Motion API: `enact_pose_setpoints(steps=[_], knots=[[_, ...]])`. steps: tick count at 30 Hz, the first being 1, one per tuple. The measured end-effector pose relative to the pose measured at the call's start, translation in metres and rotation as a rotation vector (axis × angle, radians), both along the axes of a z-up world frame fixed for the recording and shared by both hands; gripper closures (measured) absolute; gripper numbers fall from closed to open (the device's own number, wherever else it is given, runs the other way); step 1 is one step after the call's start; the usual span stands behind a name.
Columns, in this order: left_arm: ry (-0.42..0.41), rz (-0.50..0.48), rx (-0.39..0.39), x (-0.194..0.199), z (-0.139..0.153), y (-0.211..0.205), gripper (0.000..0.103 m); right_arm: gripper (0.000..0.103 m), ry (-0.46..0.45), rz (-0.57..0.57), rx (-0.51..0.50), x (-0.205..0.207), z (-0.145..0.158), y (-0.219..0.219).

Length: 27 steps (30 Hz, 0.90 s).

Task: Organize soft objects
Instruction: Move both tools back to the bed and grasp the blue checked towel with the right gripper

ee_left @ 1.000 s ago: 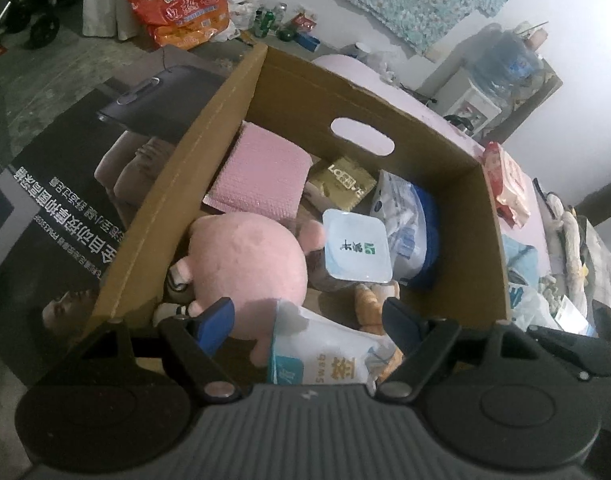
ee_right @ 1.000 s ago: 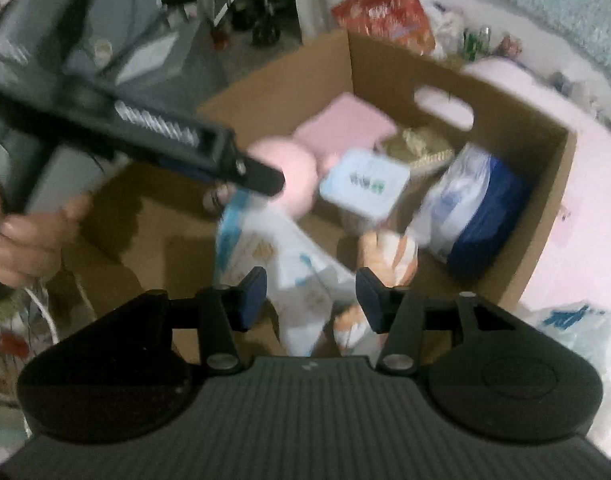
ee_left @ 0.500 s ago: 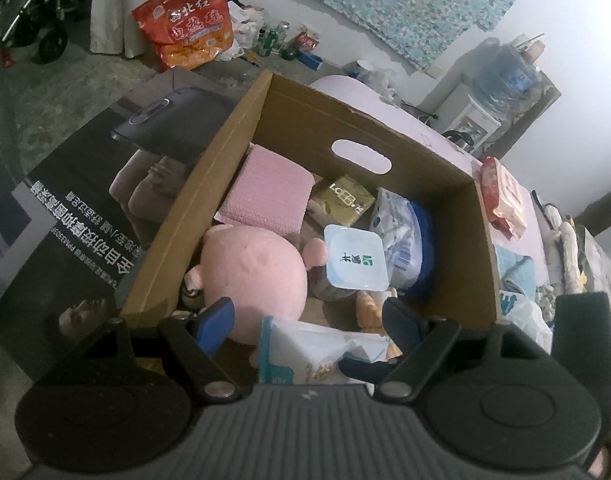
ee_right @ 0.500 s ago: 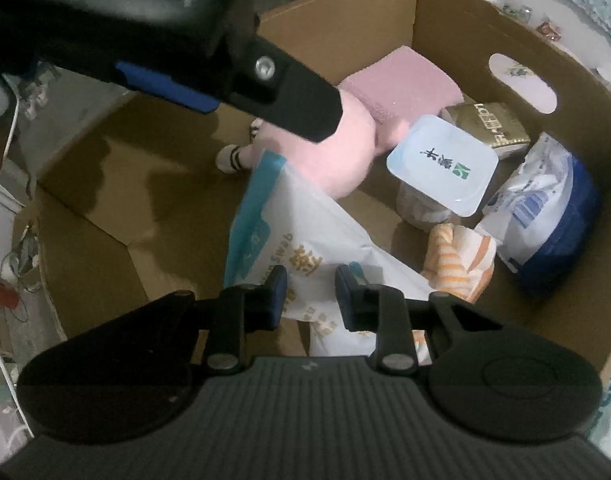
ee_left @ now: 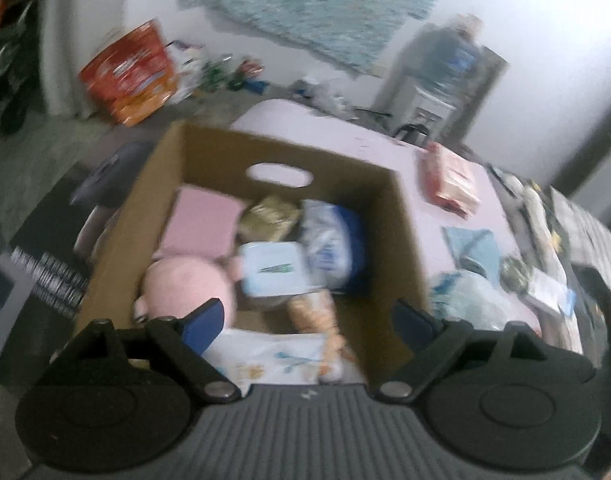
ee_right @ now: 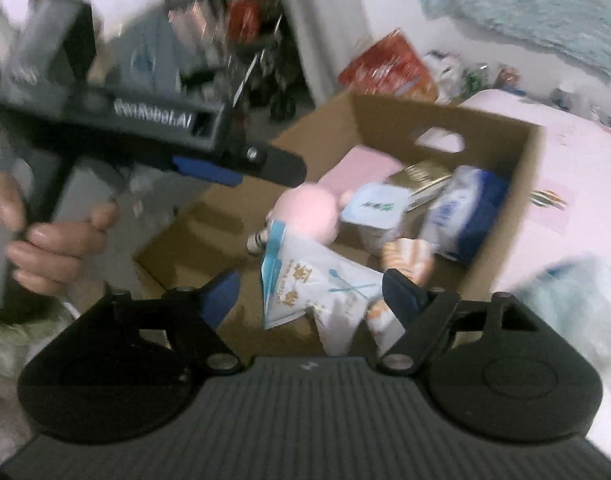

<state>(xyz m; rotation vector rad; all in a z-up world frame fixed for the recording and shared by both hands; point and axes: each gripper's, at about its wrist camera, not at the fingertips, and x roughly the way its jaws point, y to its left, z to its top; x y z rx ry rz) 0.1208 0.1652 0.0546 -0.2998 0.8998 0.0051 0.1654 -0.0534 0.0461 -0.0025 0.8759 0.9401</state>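
Observation:
A cardboard box (ee_left: 397,216) (ee_right: 521,184) holds soft things: a pink plush (ee_left: 185,284) (ee_right: 309,212), a pink pad (ee_left: 201,224), a blue-white packet (ee_left: 333,248) (ee_right: 461,208), a white-lidded tub (ee_left: 273,268) (ee_right: 373,208), an orange-striped toy (ee_left: 313,312) (ee_right: 409,256) and a white cotton-swab bag (ee_left: 265,356) (ee_right: 321,284). My left gripper (ee_left: 309,320) is open and empty above the box's near side; it also shows in the right wrist view (ee_right: 233,164). My right gripper (ee_right: 311,292) is open, raised above the white bag.
The box stands on a pink table (ee_left: 457,216) with a red packet (ee_left: 449,180), blue cloth (ee_left: 473,248) and plastic bags (ee_left: 473,300). An orange snack bag (ee_left: 129,76) and a water dispenser (ee_left: 445,76) stand by the far wall.
My right gripper opened, let go of the white bag inside the box and pulled back up. My left gripper rose and tilted away from the box. Both views blur with motion.

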Motion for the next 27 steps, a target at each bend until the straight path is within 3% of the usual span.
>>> enact_pose_setpoints(steps=[8,15,21,27], knots=[[-0.048,-0.228,0.058,0.038,0.024,-0.105,0.006,0.021,0.003,-0.307,0.219,-0.010,0.014,-0.155],[-0.007,-0.316,0.118,0.099,0.012,-0.187,0.006,0.021,0.029,-0.583,0.232,0.006,-0.019,-0.260],[0.055,-0.295,0.163,0.143,-0.008,-0.217,0.006,0.021,0.047,-0.720,0.175,0.075,-0.067,-0.280],[0.079,-0.308,0.184,0.148,-0.013,-0.224,0.006,0.034,0.090,-0.834,0.071,0.156,-0.127,-0.259]])
